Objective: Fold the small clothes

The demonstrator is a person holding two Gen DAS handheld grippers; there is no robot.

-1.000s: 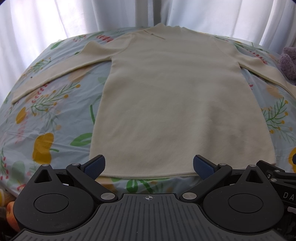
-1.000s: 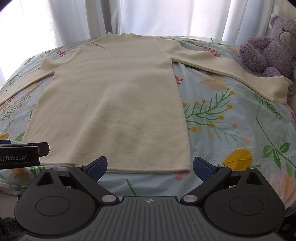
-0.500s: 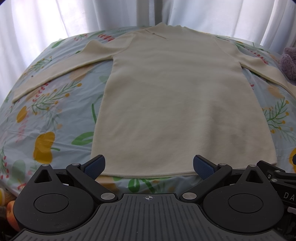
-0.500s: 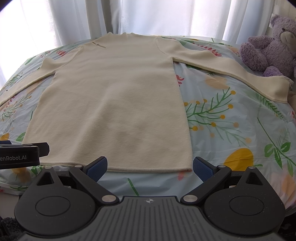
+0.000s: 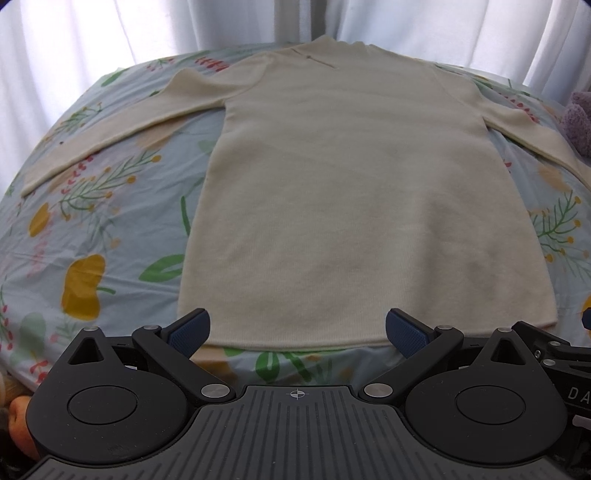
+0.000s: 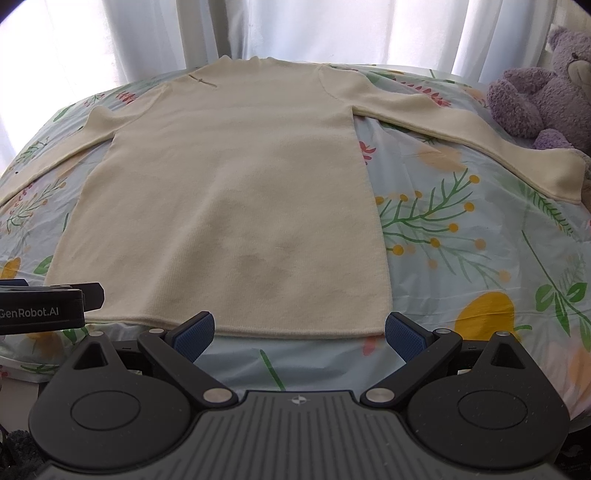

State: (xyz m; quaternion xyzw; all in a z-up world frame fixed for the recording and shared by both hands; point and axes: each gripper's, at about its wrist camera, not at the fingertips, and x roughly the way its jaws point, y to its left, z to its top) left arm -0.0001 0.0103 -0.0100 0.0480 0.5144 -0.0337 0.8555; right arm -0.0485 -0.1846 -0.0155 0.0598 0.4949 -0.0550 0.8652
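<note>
Sweater lying flat and face-up on floral sheet, collar toward curtains, hem toward both cameras. Sleeves spreading outward to either side: left sleeve angling down toward the sheet's left edge, right sleeve stretching out with its cuff ending just beside purple teddy. Small dark mark showing near the collar on the left shoulder. Faint greyish patches showing on the lower body in the right wrist view.

Left gripper hovering at the near edge of the bed, fingers spread wide, holding nothing; blue pads sitting in front of the hem, framing the sweater's left and middle portion. Touching the cloth or not: cannot tell.

Right gripper likewise gaping wide and gripping nothing, pads flanking the hem's right part, right pad lying just outside the sweater's lower right corner. Left tool's black body visible at the left margin of the right wrist view, beside the hem's left corner.
</note>
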